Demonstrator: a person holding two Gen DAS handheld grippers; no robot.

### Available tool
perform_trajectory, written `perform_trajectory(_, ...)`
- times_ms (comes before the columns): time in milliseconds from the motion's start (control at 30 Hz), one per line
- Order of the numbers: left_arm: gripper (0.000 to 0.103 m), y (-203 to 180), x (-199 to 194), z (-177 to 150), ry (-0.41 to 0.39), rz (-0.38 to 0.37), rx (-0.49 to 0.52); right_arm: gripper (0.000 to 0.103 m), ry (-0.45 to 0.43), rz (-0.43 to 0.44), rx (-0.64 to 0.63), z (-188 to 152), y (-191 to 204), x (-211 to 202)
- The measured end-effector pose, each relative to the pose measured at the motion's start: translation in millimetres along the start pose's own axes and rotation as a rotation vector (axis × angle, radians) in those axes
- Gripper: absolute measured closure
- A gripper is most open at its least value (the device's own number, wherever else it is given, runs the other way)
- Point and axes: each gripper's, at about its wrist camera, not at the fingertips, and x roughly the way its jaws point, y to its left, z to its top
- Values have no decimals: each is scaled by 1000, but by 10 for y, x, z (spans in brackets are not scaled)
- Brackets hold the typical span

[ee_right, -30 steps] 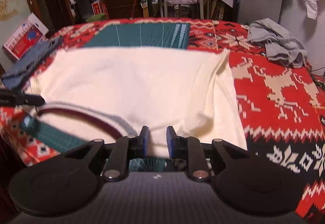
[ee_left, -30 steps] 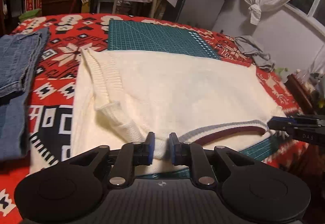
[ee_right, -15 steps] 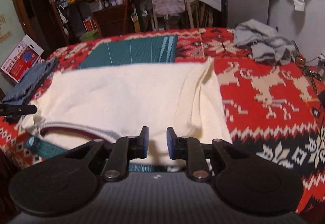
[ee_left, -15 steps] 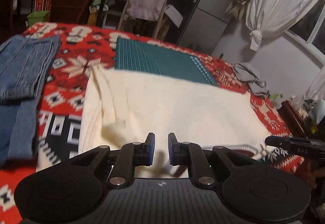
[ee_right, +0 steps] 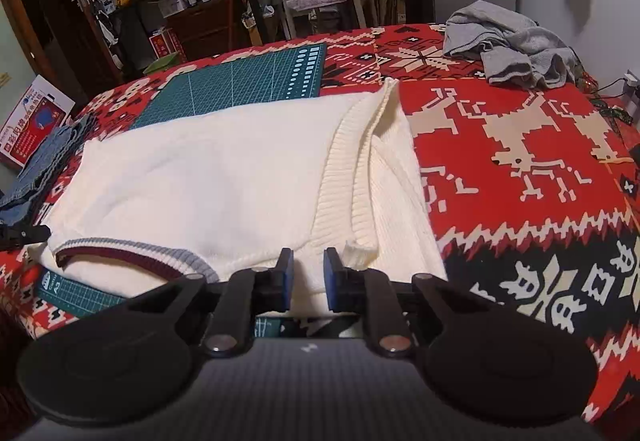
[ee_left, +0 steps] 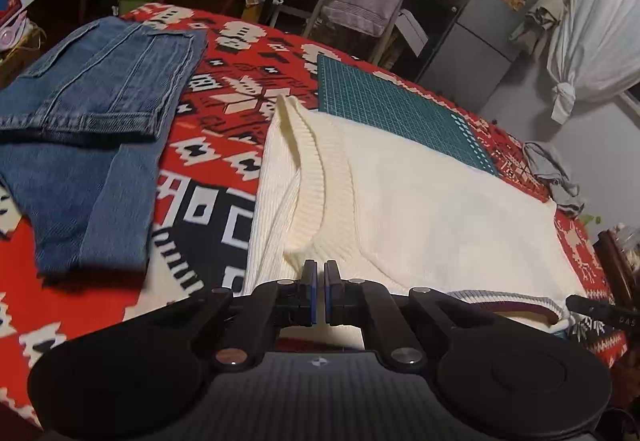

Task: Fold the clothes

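- Your left gripper [ee_left: 320, 291], jaws nearly together with nothing between them, sits just behind the cream sweater [ee_left: 432, 209], its folded-in sleeve [ee_left: 320, 177] ahead.
- Your right gripper [ee_right: 308, 279] gapes over the near hem, ready to pinch for folding.

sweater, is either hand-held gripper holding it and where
Left hand-held gripper pinches the sweater at its near edge; right hand-held gripper is open, holding nothing.

Cream ribbed sweater [ee_left: 420, 201] with maroon-and-grey striped neckline, red, black and white patterned blanket [ee_right: 520, 169], blue denim jeans [ee_left: 92, 129] at left, teal gridded mat [ee_left: 392, 109], grey garment [ee_right: 512, 45] at upper right.
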Motion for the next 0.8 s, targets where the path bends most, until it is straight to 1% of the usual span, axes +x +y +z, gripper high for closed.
perform_trajectory(33, 92, -7, -5, -5, 3, 7, 4, 87, 1, -6, -7, -1, 12, -11)
perform_trajectory(100, 92, -25, -28, -8, 3, 9, 6, 87, -3, -16, -14, -2, 35, -51)
perform_trajectory(233, 92, -122, -143, 17, -30, 8, 37, 86, -28, -19, -46, 20, 126, -157)
perform_trajectory(300, 93, -209, -191, 43, -51, -18, 71, 86, -44, -16, -68, 38, 182, -216)
perform_trajectory(367, 93, -309, -216, 64, -66, -59, 109, 86, -50, 8, -93, 47, 278, -228)
perform_trajectory(433, 93, -444, -169, 53, -58, -115, 161, 86, -52, 32, -121, 45, 384, -210)
perform_trajectory(500, 93, -574, -74, 0, -35, -144, 215, 87, -48, 38, -148, 11, 481, -145)
perform_trajectory(600, 92, -664, 74, -112, 13, -146, 250, 87, -28, 38, -163, -72, 556, -41)
perform_trajectory(633, 93, -666, 90, -153, 17, -138, 257, 87, -15, 33, -167, -108, 562, -5)
perform_trajectory(700, 92, -667, 109, -224, 24, -126, 269, 87, -19, 31, -175, -157, 560, 1)
perform_trajectory(800, 92, -658, 79, -254, 27, -121, 274, 87, -7, 36, -169, -166, 542, -21)
